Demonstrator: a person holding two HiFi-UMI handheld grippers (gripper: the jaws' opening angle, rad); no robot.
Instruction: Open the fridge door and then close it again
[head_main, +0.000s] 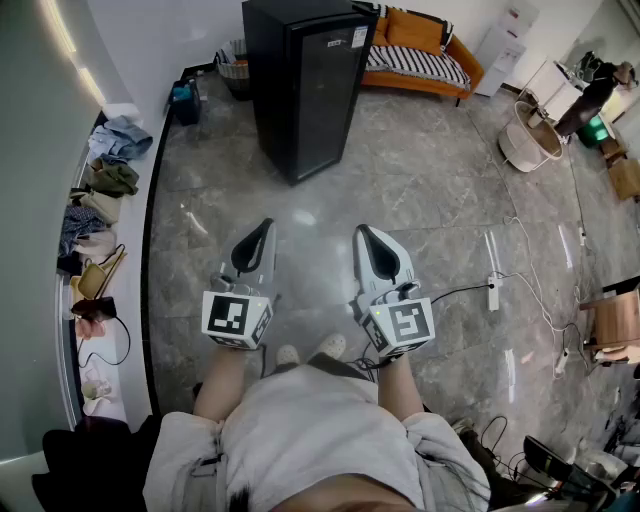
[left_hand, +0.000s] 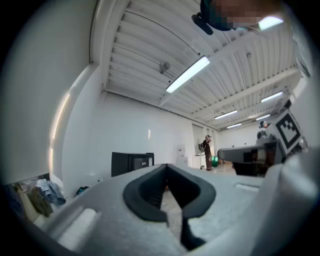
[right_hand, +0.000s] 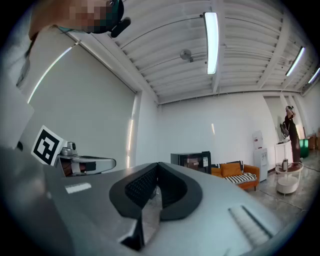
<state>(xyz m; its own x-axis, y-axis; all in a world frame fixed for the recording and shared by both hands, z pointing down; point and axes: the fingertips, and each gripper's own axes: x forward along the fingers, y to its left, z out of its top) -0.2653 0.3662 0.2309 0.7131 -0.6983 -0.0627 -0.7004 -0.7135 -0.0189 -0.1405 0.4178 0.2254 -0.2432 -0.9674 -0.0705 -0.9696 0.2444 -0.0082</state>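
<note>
Head view shows fridge (head_main: 300, 85) well beyond left gripper (head_main: 267, 224), right gripper (head_main: 361, 231).

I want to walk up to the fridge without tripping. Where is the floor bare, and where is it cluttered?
Bare: the grey floor straight ahead up to the black fridge, and on its right toward the orange sofa. Crowded: clothes piled along the left wall, and a corded power strip on the right.
</note>
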